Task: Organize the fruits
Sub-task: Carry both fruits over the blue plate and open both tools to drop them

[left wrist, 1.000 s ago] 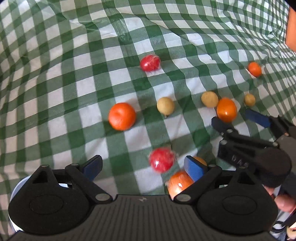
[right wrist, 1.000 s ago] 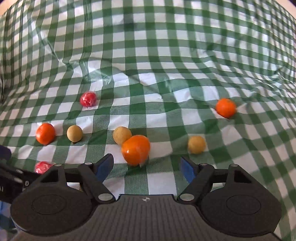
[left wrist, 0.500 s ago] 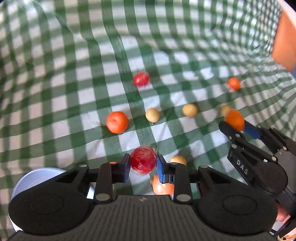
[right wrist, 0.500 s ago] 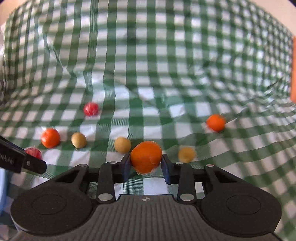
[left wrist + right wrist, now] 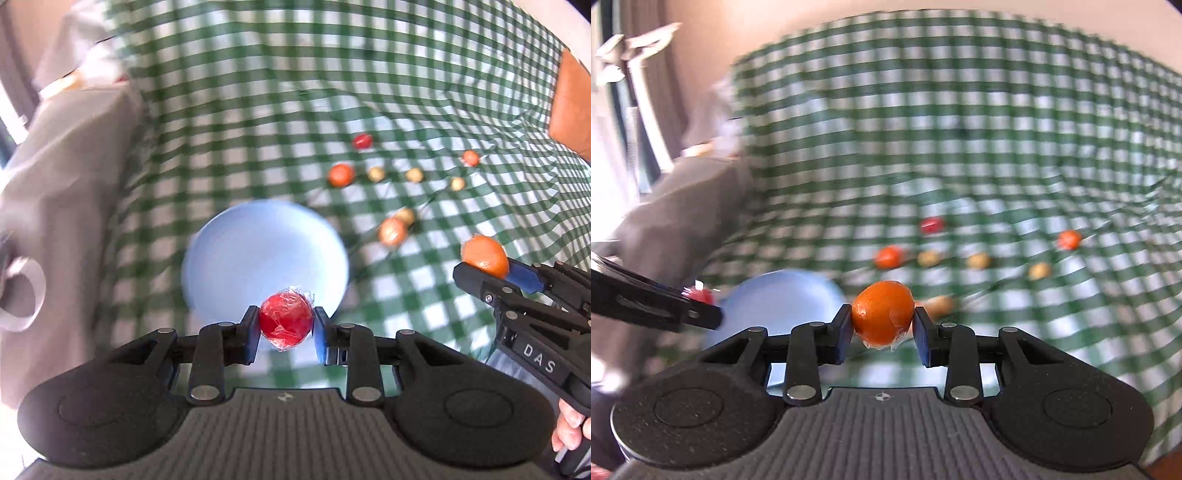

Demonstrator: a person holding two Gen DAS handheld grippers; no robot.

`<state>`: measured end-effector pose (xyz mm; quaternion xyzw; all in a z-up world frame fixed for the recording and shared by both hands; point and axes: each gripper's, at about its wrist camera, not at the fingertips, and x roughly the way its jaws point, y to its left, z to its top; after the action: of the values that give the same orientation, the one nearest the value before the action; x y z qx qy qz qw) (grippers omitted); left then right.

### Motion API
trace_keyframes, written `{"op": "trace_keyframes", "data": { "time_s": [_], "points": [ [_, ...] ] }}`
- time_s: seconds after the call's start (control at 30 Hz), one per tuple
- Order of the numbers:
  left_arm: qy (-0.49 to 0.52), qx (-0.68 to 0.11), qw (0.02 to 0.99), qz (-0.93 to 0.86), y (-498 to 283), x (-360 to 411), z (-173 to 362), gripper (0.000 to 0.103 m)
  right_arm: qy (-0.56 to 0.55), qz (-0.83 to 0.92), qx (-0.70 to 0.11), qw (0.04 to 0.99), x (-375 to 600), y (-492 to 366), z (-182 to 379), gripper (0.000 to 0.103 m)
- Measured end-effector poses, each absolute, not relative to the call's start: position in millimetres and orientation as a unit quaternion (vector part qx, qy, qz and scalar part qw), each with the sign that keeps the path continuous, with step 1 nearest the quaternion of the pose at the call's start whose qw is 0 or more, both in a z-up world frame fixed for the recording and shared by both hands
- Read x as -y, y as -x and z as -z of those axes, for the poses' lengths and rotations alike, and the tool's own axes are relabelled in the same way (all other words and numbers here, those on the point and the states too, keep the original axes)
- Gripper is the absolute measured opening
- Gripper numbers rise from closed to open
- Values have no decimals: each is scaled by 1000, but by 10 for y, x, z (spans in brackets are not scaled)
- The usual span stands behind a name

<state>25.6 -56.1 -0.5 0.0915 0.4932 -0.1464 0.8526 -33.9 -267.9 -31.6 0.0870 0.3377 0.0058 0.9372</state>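
Note:
My left gripper [image 5: 285, 326] is shut on a red wrapped fruit [image 5: 285, 320] and holds it above the near rim of a light blue plate [image 5: 258, 251]. My right gripper [image 5: 882, 325] is shut on an orange fruit [image 5: 882, 311], lifted above the cloth to the right of the plate [image 5: 775, 299]. The right gripper also shows in the left wrist view [image 5: 491, 269] with its orange [image 5: 484, 254]. Several loose fruits lie on the green checked cloth beyond: a red one [image 5: 362, 141], oranges [image 5: 341, 175] and small tan ones [image 5: 413, 174].
A grey cloth-covered surface [image 5: 55, 192] lies left of the plate. An orange [image 5: 391, 230] with a tan fruit behind it sits just right of the plate. An orange-brown object [image 5: 572, 99] stands at the far right edge.
Both grippers closed on their fruits, lifted them and swung left. The blue plate has come into full view under the left gripper. The loose fruits now look farther away.

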Motion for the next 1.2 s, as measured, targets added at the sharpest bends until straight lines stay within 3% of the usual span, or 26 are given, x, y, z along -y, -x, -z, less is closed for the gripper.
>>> {"op": "trace_keyframes", "data": {
  "time_s": [0.43, 1.2],
  "points": [
    [-44, -476, 871, 113, 381, -323, -94, 33, 4, -109, -340, 934, 1366, 967, 74, 36],
    [-35, -471, 874, 116, 395, -379, -117, 33, 9, -95, -346, 934, 1395, 971, 83, 36]
  ]
}}
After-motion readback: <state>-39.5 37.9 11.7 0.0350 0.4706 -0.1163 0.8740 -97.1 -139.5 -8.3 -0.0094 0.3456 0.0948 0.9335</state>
